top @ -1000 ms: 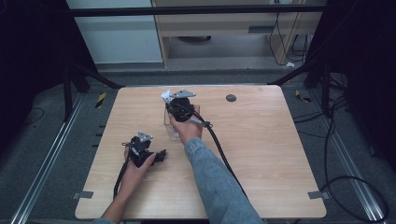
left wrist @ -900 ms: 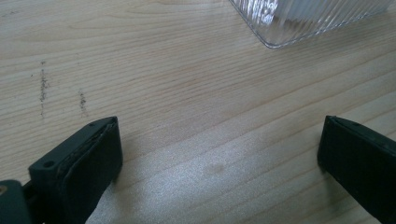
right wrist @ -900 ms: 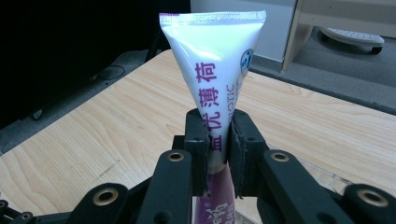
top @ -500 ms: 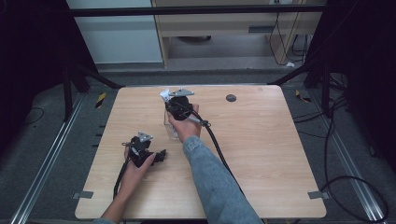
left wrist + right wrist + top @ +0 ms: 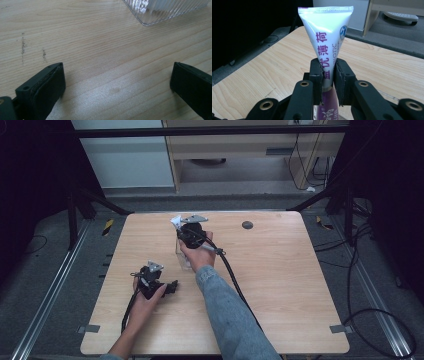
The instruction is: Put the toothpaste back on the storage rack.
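The clear ribbed container (image 5: 183, 256) stands on the table (image 5: 280, 285) a little left of its middle, and every other place is taken from it. The right gripper (image 5: 186, 231) sits just above and behind the container with the tube (image 5: 327, 42) upright between its jaws, the tube's lower end reaching down toward the container's mouth. The left gripper (image 5: 172, 286) rests on the table near the container, in front of it and to its left, while a small round disc (image 5: 247, 225) lies well apart, behind it and to its right.
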{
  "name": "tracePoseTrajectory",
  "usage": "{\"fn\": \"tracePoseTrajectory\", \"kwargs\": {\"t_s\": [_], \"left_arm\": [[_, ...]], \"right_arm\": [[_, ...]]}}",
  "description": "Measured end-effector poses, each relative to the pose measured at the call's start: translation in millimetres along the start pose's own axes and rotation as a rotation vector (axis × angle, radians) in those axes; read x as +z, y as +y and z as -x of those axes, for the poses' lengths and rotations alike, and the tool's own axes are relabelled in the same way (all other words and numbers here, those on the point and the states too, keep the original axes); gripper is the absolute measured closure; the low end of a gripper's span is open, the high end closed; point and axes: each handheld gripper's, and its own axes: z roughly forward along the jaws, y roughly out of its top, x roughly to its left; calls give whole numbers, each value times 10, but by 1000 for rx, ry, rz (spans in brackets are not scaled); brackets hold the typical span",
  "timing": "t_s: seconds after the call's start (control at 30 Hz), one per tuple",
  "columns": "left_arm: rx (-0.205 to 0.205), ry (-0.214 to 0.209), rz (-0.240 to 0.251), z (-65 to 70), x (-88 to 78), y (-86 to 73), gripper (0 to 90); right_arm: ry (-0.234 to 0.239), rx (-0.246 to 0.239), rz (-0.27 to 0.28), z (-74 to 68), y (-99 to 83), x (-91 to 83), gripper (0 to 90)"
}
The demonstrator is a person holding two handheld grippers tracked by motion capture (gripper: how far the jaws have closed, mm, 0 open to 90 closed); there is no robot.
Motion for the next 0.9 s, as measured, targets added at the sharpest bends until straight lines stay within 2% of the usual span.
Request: {"fn": "tracePoseTrajectory", "kwargs": {"t_s": [0.9], "left_arm": [[1, 1, 1, -1, 0, 0, 0]], "right_arm": [[-7, 17, 26, 86, 10, -269, 729]]}}
